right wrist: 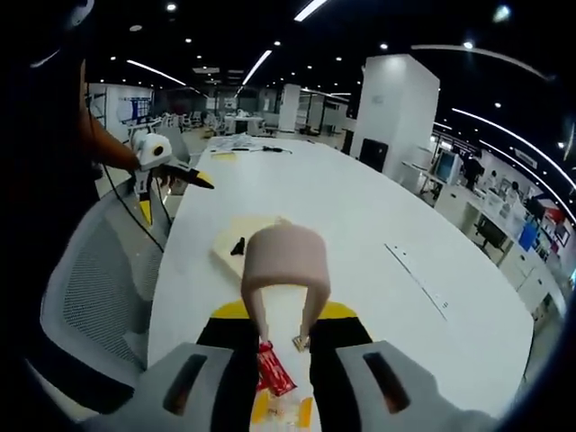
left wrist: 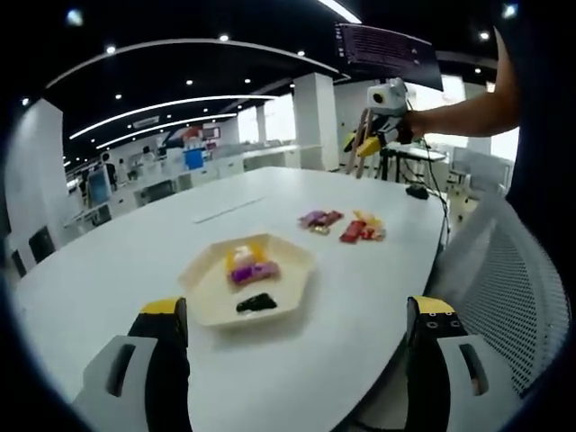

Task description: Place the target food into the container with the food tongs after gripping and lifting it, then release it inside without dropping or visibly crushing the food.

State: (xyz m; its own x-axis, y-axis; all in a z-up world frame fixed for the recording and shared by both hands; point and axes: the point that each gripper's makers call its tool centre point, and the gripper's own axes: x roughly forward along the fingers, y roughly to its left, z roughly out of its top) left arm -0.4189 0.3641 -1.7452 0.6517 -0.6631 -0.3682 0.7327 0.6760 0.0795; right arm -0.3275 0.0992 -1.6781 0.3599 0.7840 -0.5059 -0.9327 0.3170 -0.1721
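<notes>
Food packets (left wrist: 342,225) in a loose group on white counter (left wrist: 135,288), no wording legible, beige tray container (left wrist: 247,281) nearby holding purple, yellow and black items, left gripper (left wrist: 297,346) jaws spread apart and empty, right gripper (right wrist: 279,360) clamped on beige food tongs (right wrist: 286,274), tips over red packet (right wrist: 273,369).

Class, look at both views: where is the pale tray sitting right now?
In the left gripper view the pale tray sits on the white table, near its front, left of the loose snack packets. It already holds small pieces of food.
</notes>
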